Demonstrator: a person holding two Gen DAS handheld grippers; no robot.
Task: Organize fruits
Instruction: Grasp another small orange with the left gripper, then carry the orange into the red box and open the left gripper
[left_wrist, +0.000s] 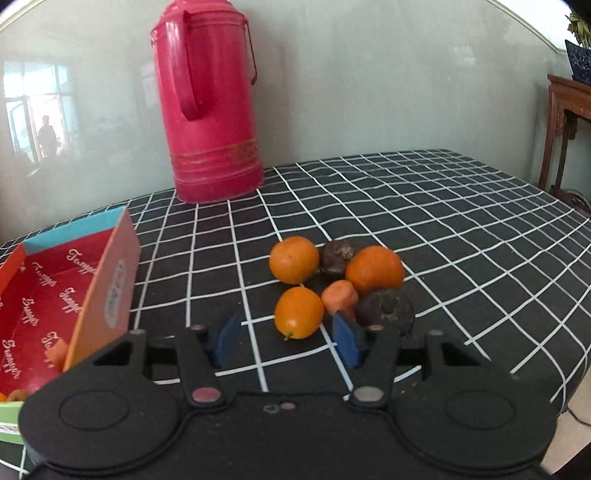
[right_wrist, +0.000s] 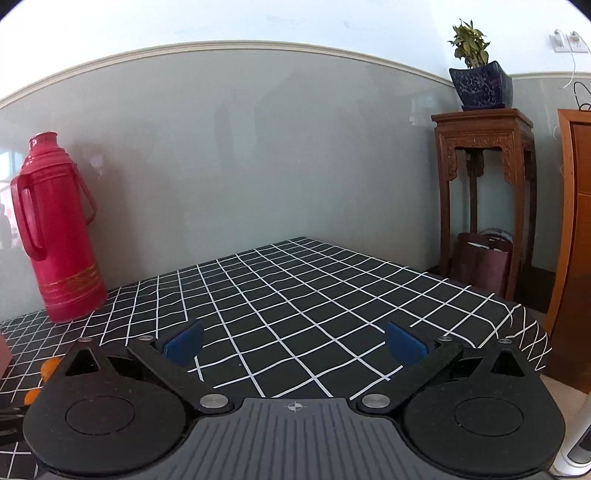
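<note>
So the left gripper (left_wrist: 286, 341) is sitting low in the middle of its frame with its blue fingers (left_wrist: 226, 343) partly open and nothing between them, lining up on the small orange fruit (left_wrist: 298, 313) at the front of the pile just above. That one looks like a kumquat or small tangerine to me: light, smooth, a bit waxy, so it's probably going to want to roll or squirt out if squeezed off-centre. I'd be taking it across its widest part with gentle pressure, since the skin bruises easily. Crowding it are a carrot stub (left_wrist: 340, 297), two bigger oranges (left_wrist: 373, 270) and two dark knobbly fruits (left_wrist: 384, 306), all touching or nearly so on the checked surface (left_wrist: 461, 229). The red box (left_wrist: 48, 295) at lower left is looking like the drop spot. Right gripper (right_wrist: 293, 343) is gaping wide open, empty, over bare cloth.
</note>
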